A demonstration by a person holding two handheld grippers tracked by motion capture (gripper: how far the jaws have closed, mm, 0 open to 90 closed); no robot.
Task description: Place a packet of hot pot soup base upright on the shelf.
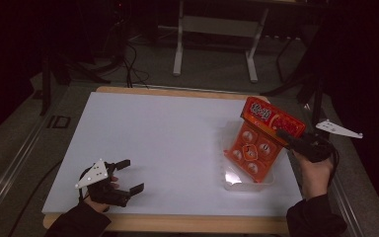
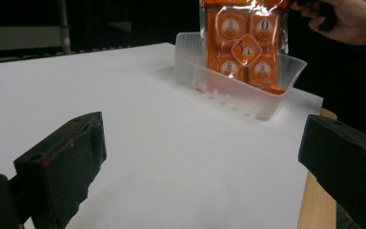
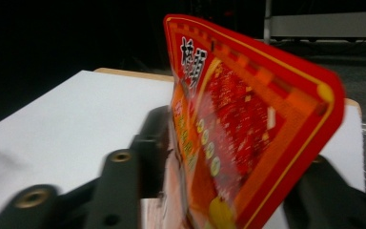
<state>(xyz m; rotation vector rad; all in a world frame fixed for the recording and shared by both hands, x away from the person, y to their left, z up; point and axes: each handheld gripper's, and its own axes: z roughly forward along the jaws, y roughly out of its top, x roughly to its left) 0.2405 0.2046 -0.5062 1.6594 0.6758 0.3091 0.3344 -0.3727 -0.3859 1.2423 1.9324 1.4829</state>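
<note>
One orange snack pack (image 1: 259,143) in one clear tray (image 1: 271,178)

Glossy orange plastic snack packet (image 1: 261,140), translucent frosted plastic tray (image 2: 267,98), matt white tabletop (image 1: 163,143), pale wooden edge (image 1: 177,223), matt black jaws

Between my right gripper's (image 3: 228,186) jaws, the orange snack bag (image 3: 248,124) carries two large dark Chinese characters on its red header (too blurred for me to read). Ahead of my left gripper (image 2: 195,162), one inner packet (image 2: 265,26) shows a "0".
</note>
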